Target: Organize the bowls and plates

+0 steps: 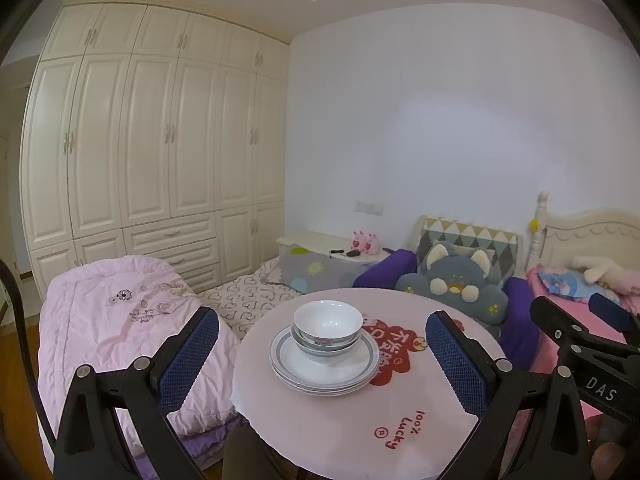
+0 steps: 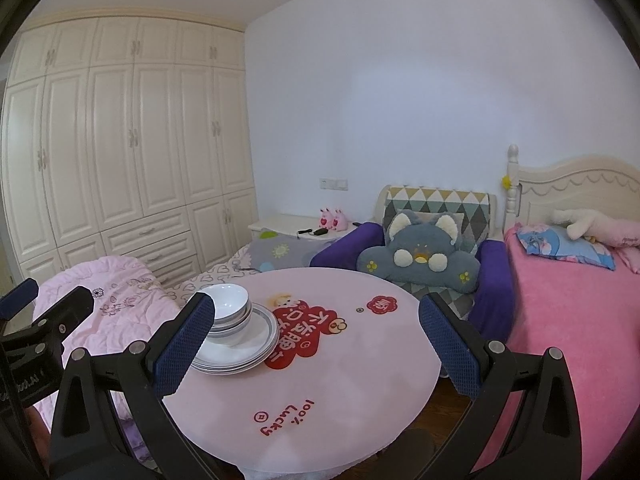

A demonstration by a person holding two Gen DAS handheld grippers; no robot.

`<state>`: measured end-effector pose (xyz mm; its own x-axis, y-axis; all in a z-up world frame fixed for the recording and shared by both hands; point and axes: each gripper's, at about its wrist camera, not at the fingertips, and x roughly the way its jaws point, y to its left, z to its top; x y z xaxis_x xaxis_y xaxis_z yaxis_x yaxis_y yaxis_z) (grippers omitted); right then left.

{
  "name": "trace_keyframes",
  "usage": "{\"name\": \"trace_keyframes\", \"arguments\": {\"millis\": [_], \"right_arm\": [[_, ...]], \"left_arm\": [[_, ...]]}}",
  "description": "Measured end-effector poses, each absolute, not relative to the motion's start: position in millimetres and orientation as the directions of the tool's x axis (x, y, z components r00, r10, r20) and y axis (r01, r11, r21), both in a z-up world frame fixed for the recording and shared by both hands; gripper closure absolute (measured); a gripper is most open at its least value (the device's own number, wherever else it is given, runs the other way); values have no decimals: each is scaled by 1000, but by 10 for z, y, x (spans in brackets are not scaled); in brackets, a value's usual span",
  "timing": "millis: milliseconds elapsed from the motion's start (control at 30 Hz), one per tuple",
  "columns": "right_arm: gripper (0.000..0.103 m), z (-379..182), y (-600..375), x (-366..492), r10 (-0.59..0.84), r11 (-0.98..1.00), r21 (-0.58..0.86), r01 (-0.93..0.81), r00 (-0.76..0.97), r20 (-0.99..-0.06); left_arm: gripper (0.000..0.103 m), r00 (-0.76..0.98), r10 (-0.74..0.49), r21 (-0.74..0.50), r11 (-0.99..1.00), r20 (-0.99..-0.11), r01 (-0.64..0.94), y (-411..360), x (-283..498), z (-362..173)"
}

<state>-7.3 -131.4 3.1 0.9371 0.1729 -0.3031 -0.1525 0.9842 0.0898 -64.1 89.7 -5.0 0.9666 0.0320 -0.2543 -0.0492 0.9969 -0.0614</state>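
Red "100% Lucky" print marks the pink desk [image 1: 340, 432]; white letters "DAS" show on the right gripper [image 1: 600, 390]

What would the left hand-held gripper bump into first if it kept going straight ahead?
Probably the stacked bowls on the plates: they sit centred between the open left hand-held gripper fingers, though its height above the round table is unclear.

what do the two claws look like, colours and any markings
Both match. The left claw has a black plastic frame with angular linkage arms joined by round silver rivets, and two flat fingers faced with blue mesh-textured pads. The right claw has the same black frame, silver rivets and blue pads. White letters "DAS" show on its black body in the left wrist view. No cables or sleeves show.
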Motion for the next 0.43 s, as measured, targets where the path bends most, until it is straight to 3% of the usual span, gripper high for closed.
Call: {"name": "trace_keyframes", "arguments": {"millis": [433], "right_arm": [[0, 43, -1287, -73, 174, 984, 87, -155, 937, -304]], "left_arm": [[1, 973, 30, -48, 998, -227, -41, 821, -716, -94]]}}
